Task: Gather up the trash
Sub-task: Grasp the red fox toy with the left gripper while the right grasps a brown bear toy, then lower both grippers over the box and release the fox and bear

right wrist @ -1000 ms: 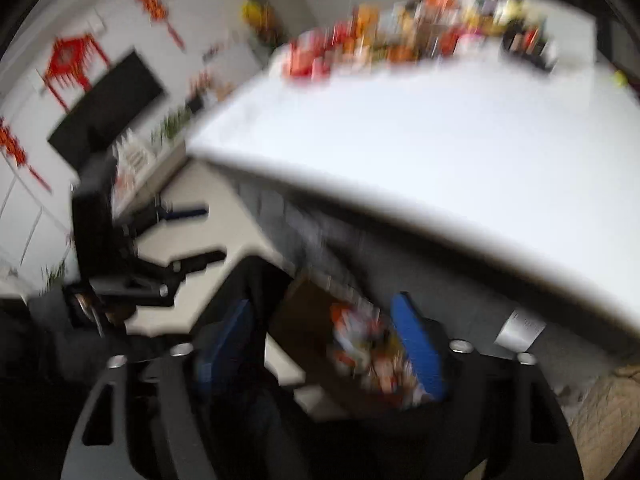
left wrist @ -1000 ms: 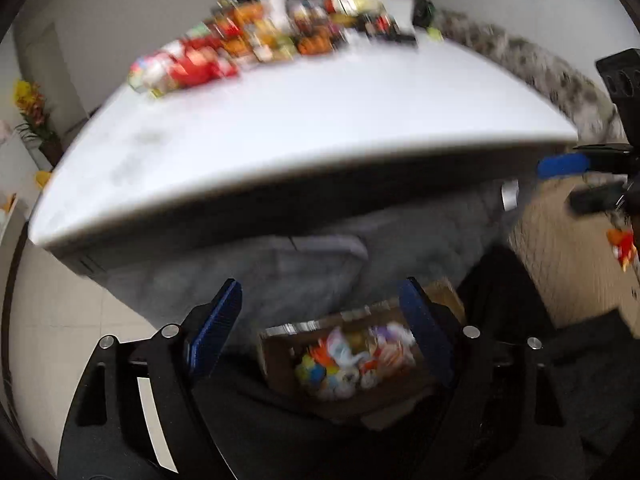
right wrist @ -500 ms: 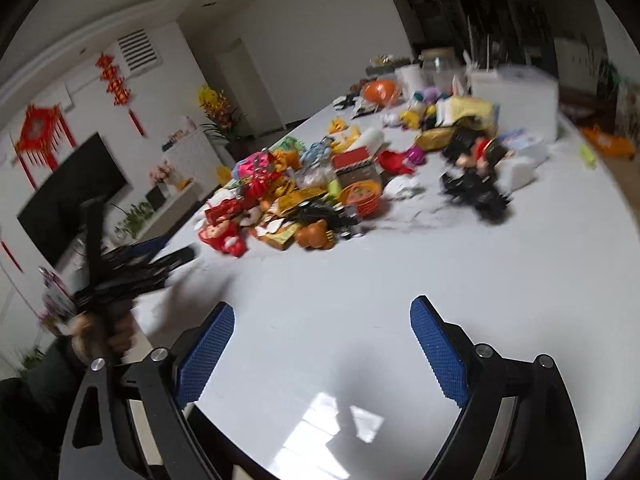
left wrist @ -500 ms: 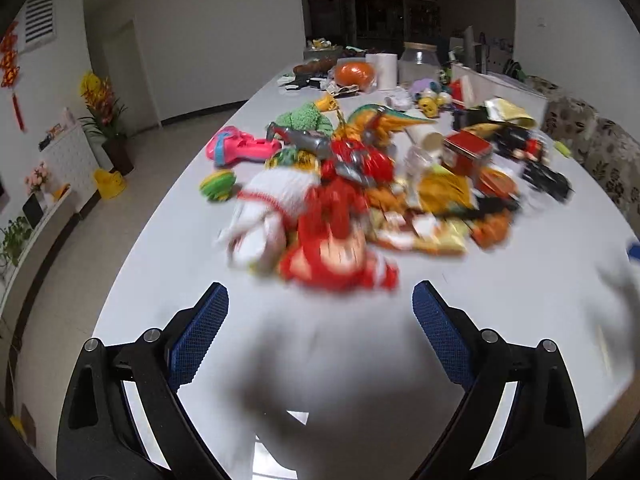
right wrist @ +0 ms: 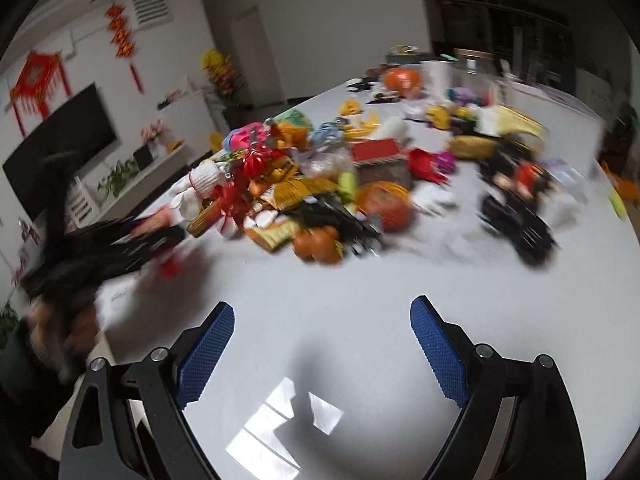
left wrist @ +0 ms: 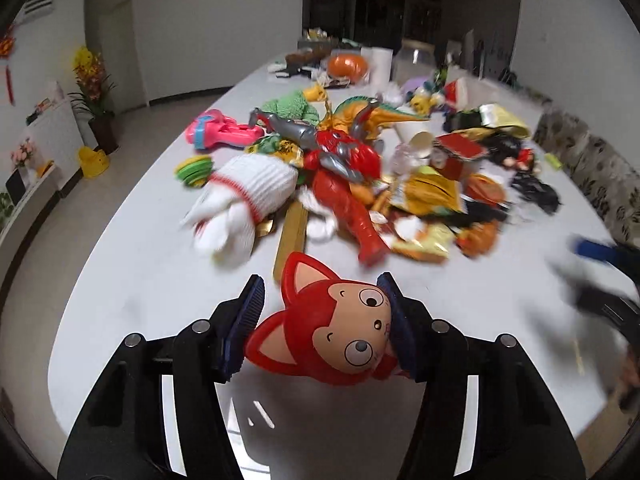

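My left gripper (left wrist: 320,322) is shut on a red cartoon fox head toy (left wrist: 320,332), held just above the white table (left wrist: 140,272) near its front edge. Beyond it lies a heap of toys and wrappers: a white knitted glove (left wrist: 244,196), a red figure (left wrist: 344,200), yellow snack wrappers (left wrist: 428,196). My right gripper (right wrist: 322,344) is open and empty over bare table (right wrist: 320,280). The same heap (right wrist: 320,192) lies ahead of it. The left gripper shows blurred at the left of the right wrist view (right wrist: 100,248).
A pink toy (left wrist: 220,134), an orange ball (left wrist: 348,66) and a paper roll (left wrist: 380,68) lie farther back. A patterned sofa (left wrist: 600,172) stands right of the table. A black TV (right wrist: 60,148) and flowers (right wrist: 220,68) are along the left wall.
Both grippers rose from the box of trash below the table edge to above the tabletop. The left gripper moved in and closed on the red fox head toy. The right stays open.
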